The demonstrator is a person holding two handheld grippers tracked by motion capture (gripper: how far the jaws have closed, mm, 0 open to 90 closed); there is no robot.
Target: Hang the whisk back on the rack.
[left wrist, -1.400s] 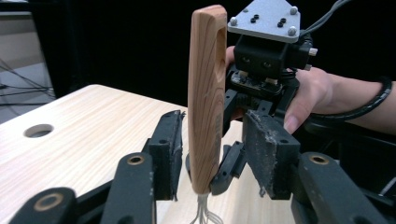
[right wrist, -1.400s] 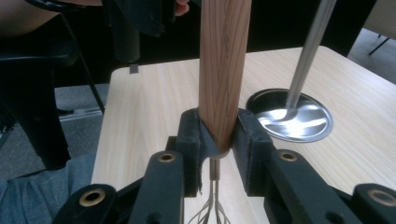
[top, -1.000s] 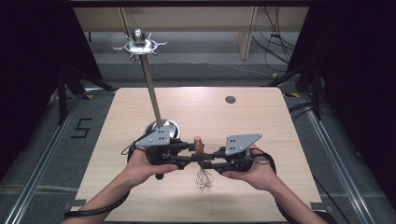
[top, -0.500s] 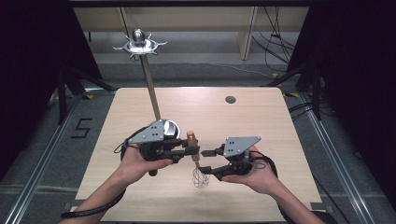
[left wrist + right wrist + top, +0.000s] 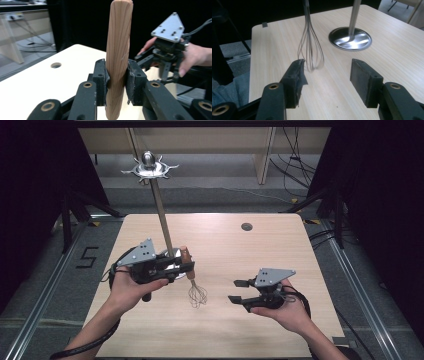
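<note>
A pale wooden table (image 5: 250, 320) takes up the middle of the high view, with a small round hole (image 5: 246, 226) near its far edge. From a round shiny base (image 5: 350, 39) on the left part of the table rises a slim metal pole (image 5: 161, 207), leaning slightly, and it carries a star-shaped metal top (image 5: 149, 167) with short hooked arms. The left hand (image 5: 131, 287) holds the left gripper (image 5: 186, 268) just beside that base, above the table. Its jaws are pinching the wooden handle (image 5: 117, 57) of a whisk (image 5: 193, 281), one black pad on each side of the handle, which stands upright between them in the left gripper view. The wire loops (image 5: 310, 47) of the whisk hang downward over the table; whether they touch the wood cannot be told. The right hand (image 5: 282, 312) holds the right gripper (image 5: 239, 291) near the right front of the table, well apart from the whisk. Its jaws are spread wide with nothing between them, and in the right gripper view the wire loops hang beyond the gap, with the shiny base farther behind.
</note>
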